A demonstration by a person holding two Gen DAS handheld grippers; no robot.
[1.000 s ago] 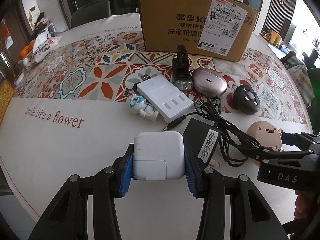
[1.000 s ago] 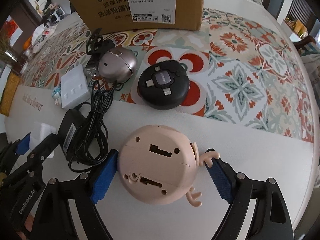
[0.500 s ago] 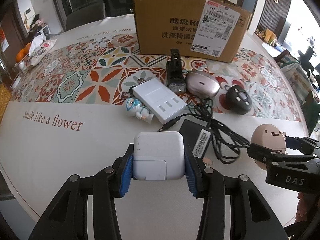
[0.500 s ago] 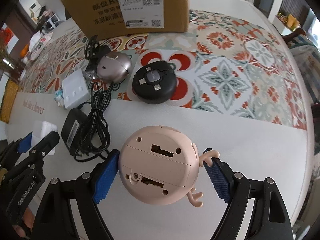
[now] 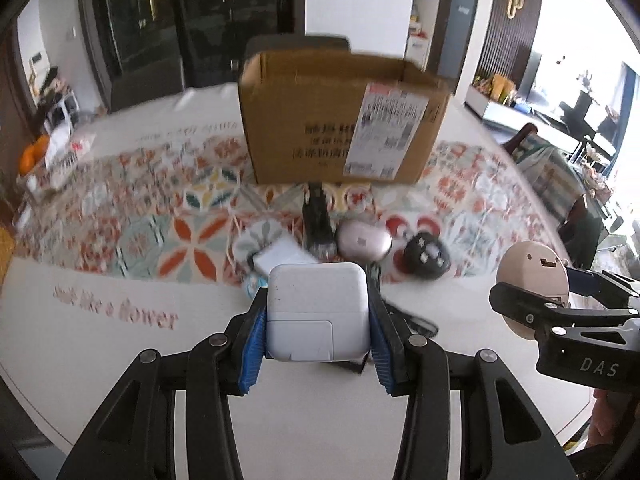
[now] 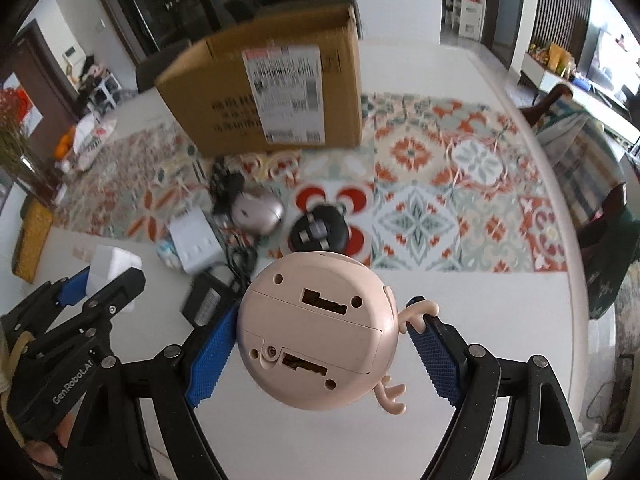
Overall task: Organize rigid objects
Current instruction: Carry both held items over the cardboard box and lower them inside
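Note:
My left gripper (image 5: 318, 344) is shut on a white square power adapter (image 5: 317, 316) and holds it above the table. My right gripper (image 6: 320, 350) is shut on a round beige toy with small antlers (image 6: 318, 330), underside toward the camera, also lifted. That toy shows in the left wrist view (image 5: 534, 280) at the right. An open cardboard box (image 5: 340, 120) stands at the back of the table; it also shows in the right wrist view (image 6: 272, 96). The adapter shows at the left of the right wrist view (image 6: 114, 264).
On the patterned runner before the box lie a black device (image 5: 318, 220), a pink oval case (image 5: 362, 240), a black round cable hub (image 5: 426, 256), a white power strip (image 6: 196, 240) and a black adapter with a cable (image 6: 210, 300). Bags and oranges (image 5: 44, 152) sit far left.
Both grippers have risen and tilted up with their objects. The table items look smaller and farther, and the box's open top is now in view.

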